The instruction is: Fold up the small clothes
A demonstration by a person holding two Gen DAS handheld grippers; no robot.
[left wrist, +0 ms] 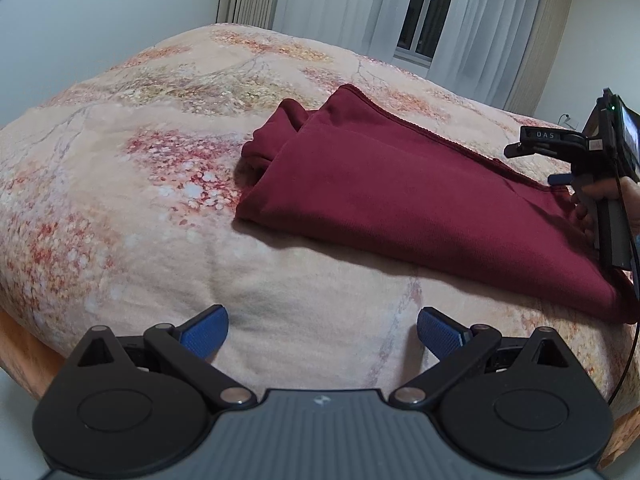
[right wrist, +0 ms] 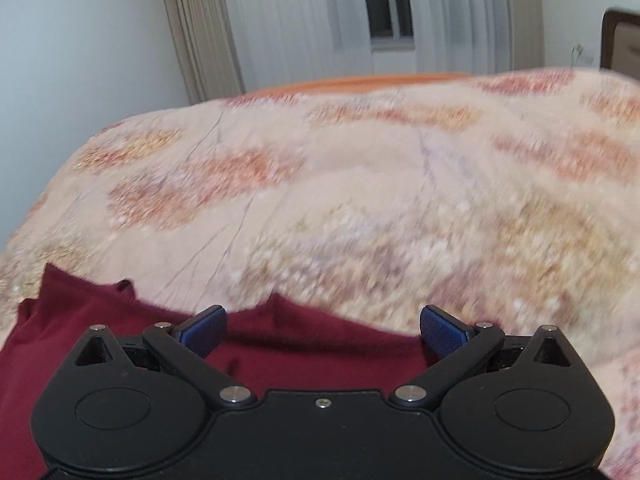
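A dark red garment lies folded in a long bundle on the floral bed cover, right of centre in the left wrist view. My left gripper is open and empty, above bare cover in front of the garment. My right gripper is open and empty, just above the garment's near edge. The right gripper's body also shows at the right edge of the left wrist view, over the garment's right end. The right wrist view is blurred.
The bed cover fills most of both views. Curtains and a window stand behind the bed. A wooden bed frame edge shows at lower left. A dark headboard shows at far right.
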